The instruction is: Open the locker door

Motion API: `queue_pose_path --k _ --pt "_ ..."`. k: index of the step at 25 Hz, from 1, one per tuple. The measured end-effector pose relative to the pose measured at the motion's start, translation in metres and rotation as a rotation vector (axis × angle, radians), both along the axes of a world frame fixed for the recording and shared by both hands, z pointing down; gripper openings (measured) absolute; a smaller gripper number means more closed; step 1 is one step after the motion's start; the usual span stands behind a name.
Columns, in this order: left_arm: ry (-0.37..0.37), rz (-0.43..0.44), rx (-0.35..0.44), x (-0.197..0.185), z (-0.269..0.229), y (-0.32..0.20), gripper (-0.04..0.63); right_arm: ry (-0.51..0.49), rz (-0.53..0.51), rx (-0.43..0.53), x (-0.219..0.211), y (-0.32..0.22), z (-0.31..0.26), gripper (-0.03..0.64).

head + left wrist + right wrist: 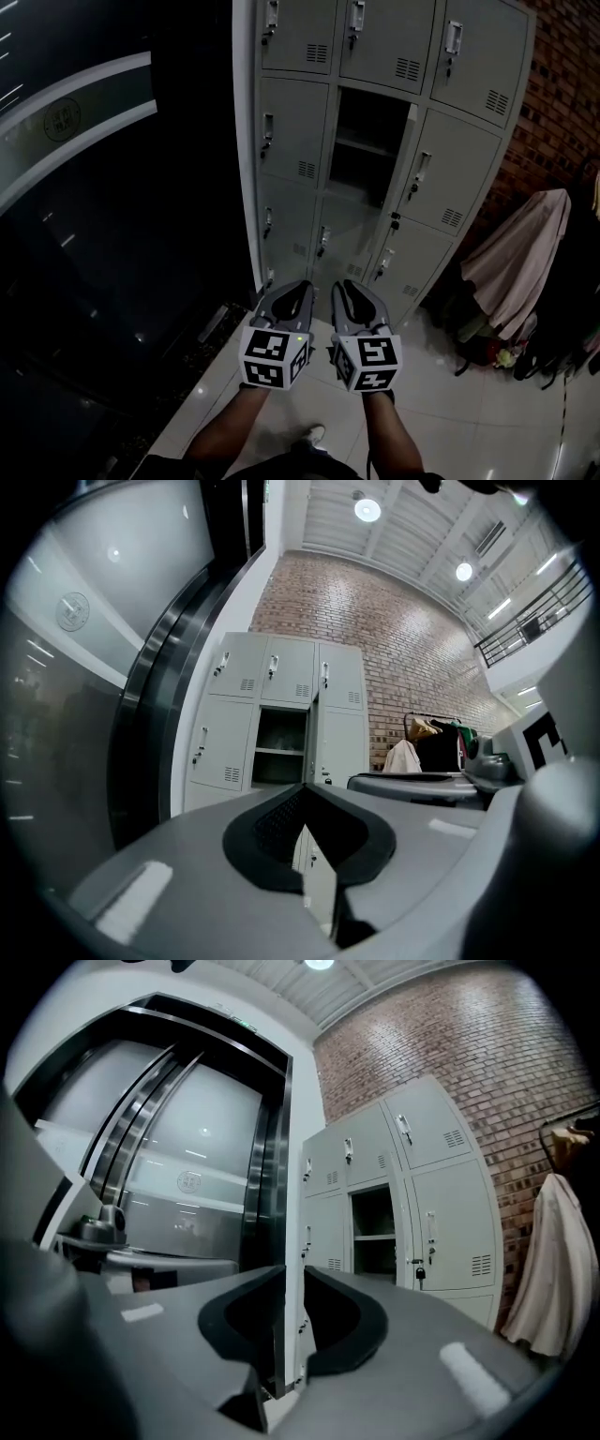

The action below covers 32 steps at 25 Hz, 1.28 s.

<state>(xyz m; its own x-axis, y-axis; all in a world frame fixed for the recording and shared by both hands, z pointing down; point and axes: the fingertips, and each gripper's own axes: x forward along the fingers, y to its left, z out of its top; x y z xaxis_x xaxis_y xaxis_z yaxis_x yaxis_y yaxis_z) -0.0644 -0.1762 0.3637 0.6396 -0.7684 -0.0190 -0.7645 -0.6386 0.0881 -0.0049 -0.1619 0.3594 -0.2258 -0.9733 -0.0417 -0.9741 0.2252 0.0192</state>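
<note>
**Lockers ahead, one compartment open, fingers on nothing**

Both grippers are pointing level at the locker bank [298, 141], side by side and well apart from it.

- The left gripper [292, 284] is carrying its fingers [267, 841] tip to tip, with nothing between them.
- The right gripper [352, 284] is showing a narrow slit between its fingers [234, 1321], also with nothing in it.

Ahead of the fingertips and a little above them, the open compartment [370, 117] in the middle column is showing a bare shelf [374, 1237]. Its own door is not showing plainly; it may be edge-on at the right side.

The locker door [450, 1232] just right of that opening is sitting shut, with a padlock [419, 1273] hanging by its handle. Every other door in view is shut too.

My reading: if that opening is the target, the job is looking done. If a shut door is meant, everything is left: closing in, taking a handle, pulling. The pictures are not settling which.
</note>
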Motion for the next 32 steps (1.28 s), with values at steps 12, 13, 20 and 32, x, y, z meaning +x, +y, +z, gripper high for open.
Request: queue_pose_path --k 12,13,20,32 --pt "0.010 0.074 0.004 -0.003 0.000 0.109 0.005 -0.018 0.040 0.015 -0.019 0.113 0.000 -0.003" --pt "0.013 0.077 0.004 -0.002 0.000 0.115 0.005 -0.014 0.037 0.014 -0.021 0.120 -0.001 -0.003" --pt "0.020 0.076 0.005 0.007 0.002 0.149 0.005 -0.003 0.017 0.009 -0.020 0.155 0.005 -0.003" --pt "0.027 0.020 -0.009 0.029 0.006 0.201 0.005 -0.006 -0.032 0.025 0.009 0.208 -0.001 -0.003"
